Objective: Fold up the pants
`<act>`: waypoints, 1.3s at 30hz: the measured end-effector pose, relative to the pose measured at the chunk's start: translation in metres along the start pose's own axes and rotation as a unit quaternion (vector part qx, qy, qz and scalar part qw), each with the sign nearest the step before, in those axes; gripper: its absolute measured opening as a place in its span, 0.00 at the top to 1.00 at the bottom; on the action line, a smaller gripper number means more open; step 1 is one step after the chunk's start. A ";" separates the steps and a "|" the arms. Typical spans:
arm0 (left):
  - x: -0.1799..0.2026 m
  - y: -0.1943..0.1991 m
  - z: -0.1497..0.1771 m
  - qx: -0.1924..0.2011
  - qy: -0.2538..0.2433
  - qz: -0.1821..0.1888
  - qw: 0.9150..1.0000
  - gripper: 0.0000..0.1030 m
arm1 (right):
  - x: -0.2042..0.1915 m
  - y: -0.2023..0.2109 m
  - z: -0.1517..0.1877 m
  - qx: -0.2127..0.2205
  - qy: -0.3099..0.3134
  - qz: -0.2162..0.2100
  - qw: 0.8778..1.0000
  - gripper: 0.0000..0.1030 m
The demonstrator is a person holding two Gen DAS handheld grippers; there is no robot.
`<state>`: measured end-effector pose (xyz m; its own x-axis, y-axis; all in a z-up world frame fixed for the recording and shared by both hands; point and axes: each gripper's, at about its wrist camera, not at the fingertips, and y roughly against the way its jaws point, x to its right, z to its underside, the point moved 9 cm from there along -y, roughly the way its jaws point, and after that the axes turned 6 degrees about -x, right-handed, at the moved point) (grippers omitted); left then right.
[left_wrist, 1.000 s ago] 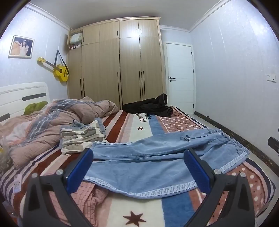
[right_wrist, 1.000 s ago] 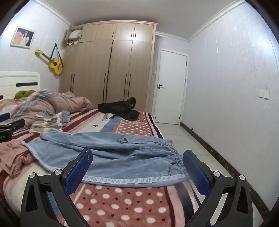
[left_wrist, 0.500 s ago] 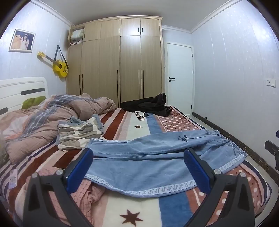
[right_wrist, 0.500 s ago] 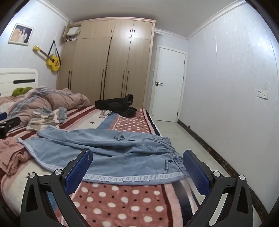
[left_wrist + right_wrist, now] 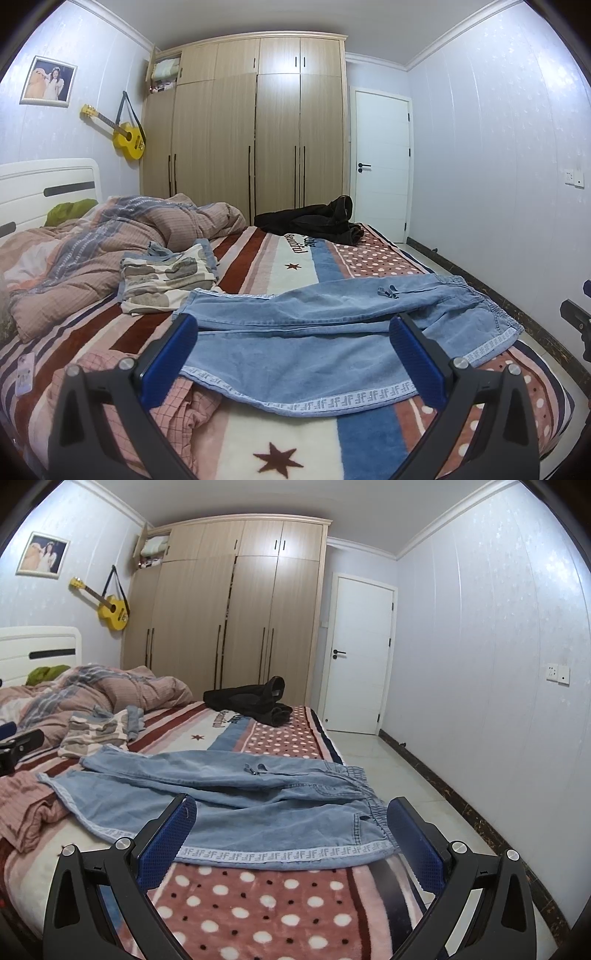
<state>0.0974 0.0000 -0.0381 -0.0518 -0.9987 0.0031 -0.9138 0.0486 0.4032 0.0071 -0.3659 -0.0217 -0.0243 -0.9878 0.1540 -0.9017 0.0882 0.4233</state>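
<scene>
We see light-blue denim pants (image 5: 332, 332) lying flat, legs together, white patterned side stripe nearest; our left gripper (image 5: 293, 354) and right gripper (image 5: 291, 834) are spread, empty.

Right gripper (image 5: 291, 834) jaws spread wide, empty, above blue pants (image 5: 236, 805) on bed (image 5: 266, 915).

Both grippers: black angular frames, silver screws, blue textured pads (image 5: 168, 358) inside the jaws

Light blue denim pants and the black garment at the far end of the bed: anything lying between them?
No garment: only bare striped, polka-dot blanket between the light blue denim pants and the black garment, clearest in the right wrist view.
</scene>
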 end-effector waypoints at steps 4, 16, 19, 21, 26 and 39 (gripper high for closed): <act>0.000 0.000 0.001 0.000 0.001 0.002 1.000 0.01 | -0.001 0.001 0.000 0.001 0.000 0.001 1.000 0.01; -0.001 -0.001 0.002 0.000 0.002 0.003 1.000 0.01 | -0.001 0.000 0.000 0.000 0.000 0.000 1.000 0.01; -0.002 0.000 0.002 0.000 0.002 0.003 1.000 0.01 | -0.001 0.000 0.000 0.000 0.000 0.000 1.000 0.01; -0.002 0.000 0.002 0.000 0.002 0.003 1.000 0.01 | -0.002 0.001 0.000 0.000 0.000 0.000 1.000 0.01; -0.004 -0.001 0.003 -0.002 0.004 0.005 1.000 0.01 | -0.002 0.001 0.000 -0.001 0.000 0.000 1.000 0.01; -0.013 -0.004 0.006 -0.011 0.005 0.010 1.000 0.01 | -0.005 0.001 -0.001 0.003 -0.006 -0.011 1.000 0.01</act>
<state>0.0991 0.0128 -0.0449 -0.0647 -0.9977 0.0210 -0.9033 0.0675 0.4237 0.0064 -0.3604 -0.0211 -0.0090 -0.9910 0.1335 -0.9044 0.0650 0.4218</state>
